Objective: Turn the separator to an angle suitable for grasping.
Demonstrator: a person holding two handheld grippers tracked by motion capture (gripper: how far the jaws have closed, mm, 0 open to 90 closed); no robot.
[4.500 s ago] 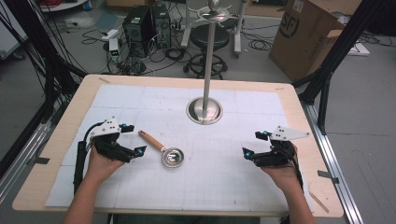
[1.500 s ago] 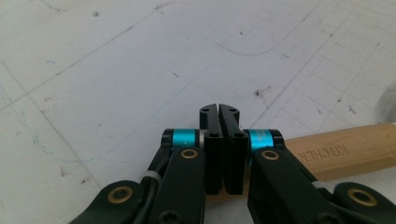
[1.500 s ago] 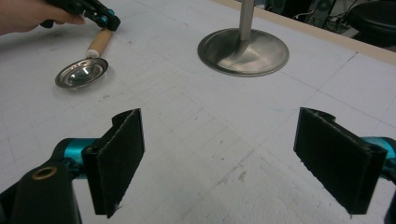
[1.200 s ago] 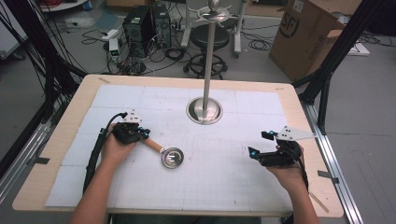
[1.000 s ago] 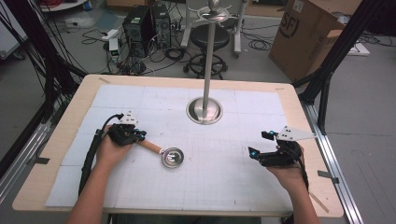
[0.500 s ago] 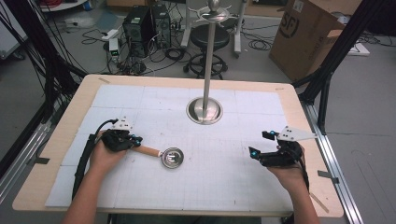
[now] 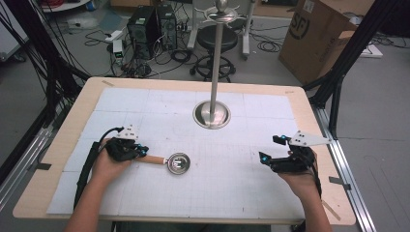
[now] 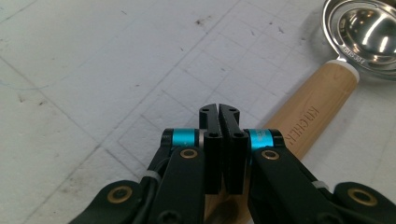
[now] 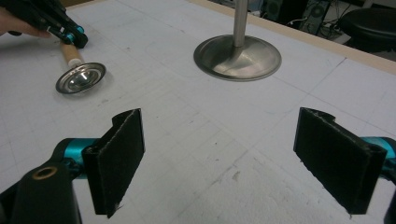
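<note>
Jaws of your left gripper [image 8: 219, 112] sit pressed together above the ladle's wooden handle [image 8: 299, 123], pinching nothing. Lift now and the ladle [image 7: 173, 162], lower centre, stays down; your right gripper [image 9: 219, 158] rests spread.

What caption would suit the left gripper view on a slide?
Left hand-held gripper, jaws shut, poised over the wooden handle of a metal scoop lying on the gridded table mat.

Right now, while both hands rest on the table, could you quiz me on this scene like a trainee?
1. True or false: the right gripper has its jaws wide open.
2. The left gripper, jaws shut, sits over which thing? A a sponge; B the scoop's wooden handle; C a cup.
3. What stands upright beyond the scoop?

Key: 1 true. 2 B. 3 a metal pole on a round base.
</note>
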